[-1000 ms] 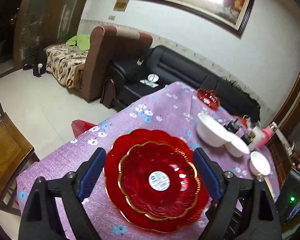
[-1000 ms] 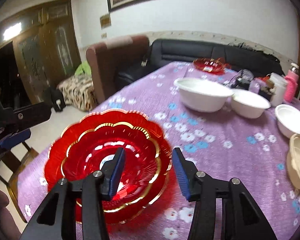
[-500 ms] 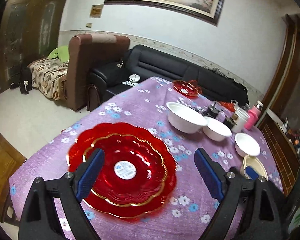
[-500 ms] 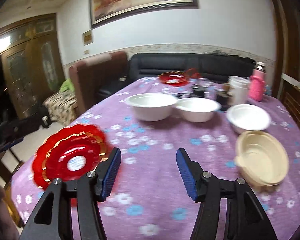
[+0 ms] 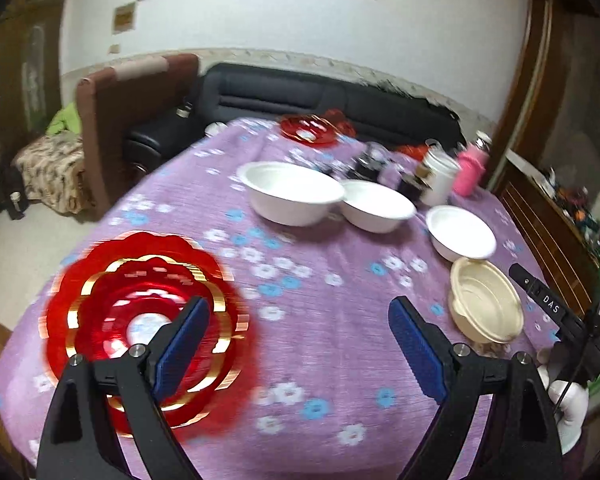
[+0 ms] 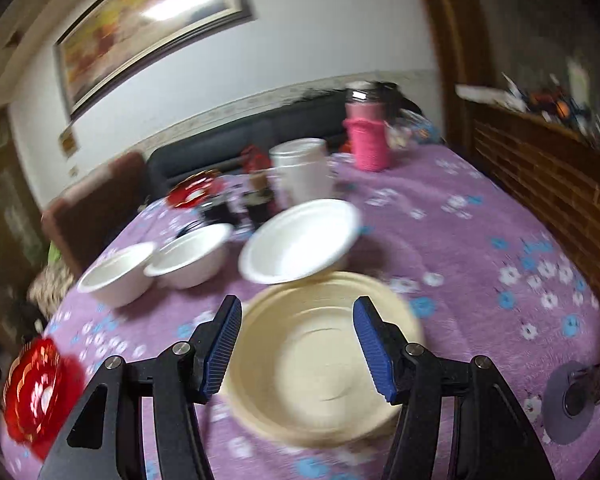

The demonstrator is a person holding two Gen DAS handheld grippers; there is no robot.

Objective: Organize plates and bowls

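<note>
Two stacked red gold-rimmed plates (image 5: 140,320) lie at the table's near left, partly behind the left finger of my left gripper (image 5: 298,304). That gripper is open and holds nothing. A cream bowl (image 6: 320,360) sits just below and beyond my right gripper (image 6: 297,302), which is open, its pads apart from the rim. Three white bowls stand in a row: large (image 5: 292,194), medium (image 5: 376,206) and small (image 5: 460,232). In the left wrist view the cream bowl (image 5: 486,308) is at the right, next to the small white bowl.
The table has a purple flowered cloth (image 5: 320,360). A small red plate (image 5: 310,130), a white tub (image 6: 300,176), a pink bottle (image 6: 366,140) and dark jars stand at the far side. A wooden cabinet (image 6: 540,168) is on the right, a black sofa (image 5: 300,88) behind.
Both views have swung right. The red plates slid from between my left fingers to the left. My right gripper left the plates and now hangs over the cream bowl, jaws slightly wider.
</note>
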